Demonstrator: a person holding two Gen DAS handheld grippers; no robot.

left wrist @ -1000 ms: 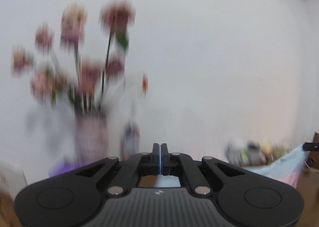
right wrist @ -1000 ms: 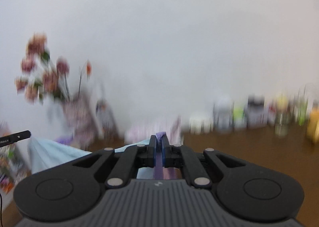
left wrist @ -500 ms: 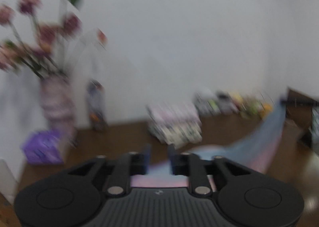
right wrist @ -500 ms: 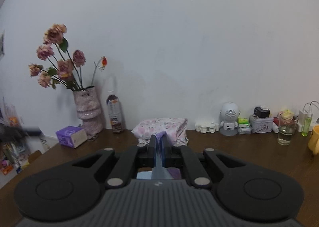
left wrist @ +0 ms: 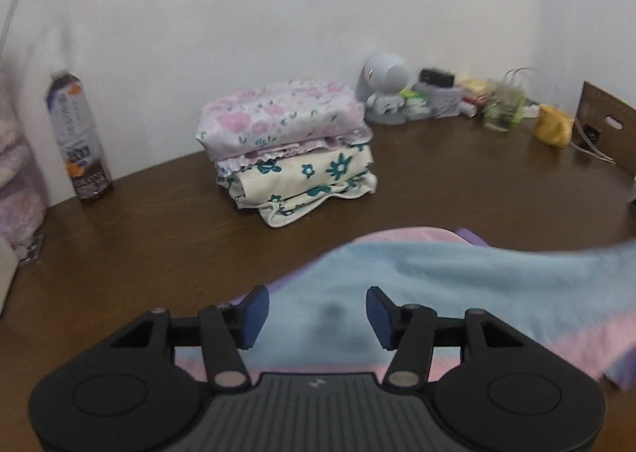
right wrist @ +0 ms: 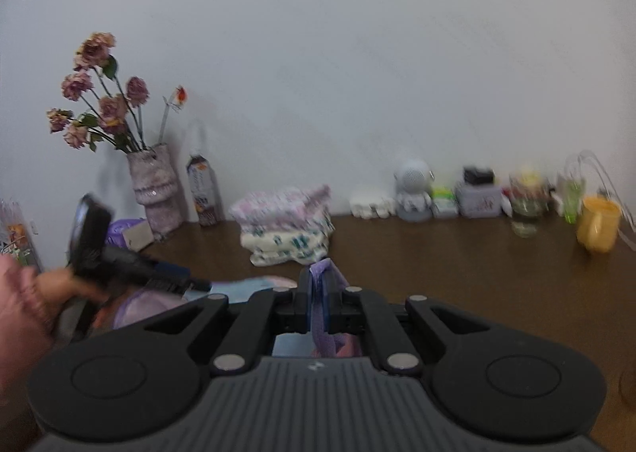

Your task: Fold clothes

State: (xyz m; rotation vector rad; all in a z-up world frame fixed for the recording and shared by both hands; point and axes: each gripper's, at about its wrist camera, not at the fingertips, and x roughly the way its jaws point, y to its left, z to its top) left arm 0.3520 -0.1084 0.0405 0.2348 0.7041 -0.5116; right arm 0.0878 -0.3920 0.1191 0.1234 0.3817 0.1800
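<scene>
Pastel cloth point(left wrist: 457, 281) lies under the left gripper point(left wrist: 317, 317) — jaws just opened, nothing pinched; only the right view shows the right gripper point(right wrist: 318, 293) clamping its purple edge.

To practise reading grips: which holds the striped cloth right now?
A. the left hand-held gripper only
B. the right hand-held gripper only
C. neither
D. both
B: the right hand-held gripper pinches a fold of the striped cloth, while the left hand-held gripper stands open above it.

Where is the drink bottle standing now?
In the left wrist view the drink bottle stands upright at the far left, by the wall, left of the folded clothes pile.
</scene>
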